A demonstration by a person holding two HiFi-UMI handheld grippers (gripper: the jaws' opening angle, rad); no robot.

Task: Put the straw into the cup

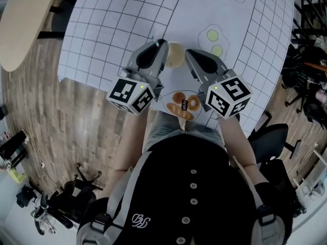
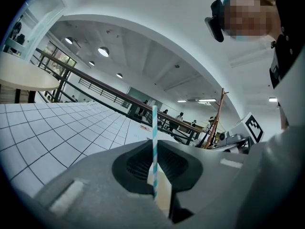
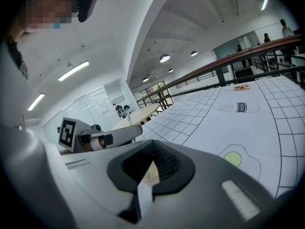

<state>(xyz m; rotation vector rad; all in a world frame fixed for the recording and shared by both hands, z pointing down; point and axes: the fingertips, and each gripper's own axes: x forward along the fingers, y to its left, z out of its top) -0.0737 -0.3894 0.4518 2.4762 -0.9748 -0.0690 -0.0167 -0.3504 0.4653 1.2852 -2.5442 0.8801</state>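
Right now, in the head view, you are holding both tools out over the tabletop. Its white sheet is carrying a black grid and printed pictures: a fried egg beyond the tools and some pastries just in front of your body. The left tool and the right tool are pointing away from you and angling toward each other. The tan cup is sitting between their tips, just beside both. The straw itself is too thin to make out from up here. A round wooden table is standing off to the left on the plank floor, and a black chair is standing at the right.

In the left gripper view, the left tool is clenching the straw. Its jaws are pressing together on the straw's lower part, and the teal-and-white striped straw is standing upright out of them in front of the gridded sheet. A beige surface is showing in the slit below the grip; you cannot tell from here whether that is the cup. The right tool's marker cube is showing toward the right edge.

In the right gripper view, the right tool's jaws are pinching a thin pale strip, white near the camera and beige farther on. It is reading as the cup's wall, so this tool is grasping the cup. The left tool is reaching in from the left, close beside the right tool's tip.
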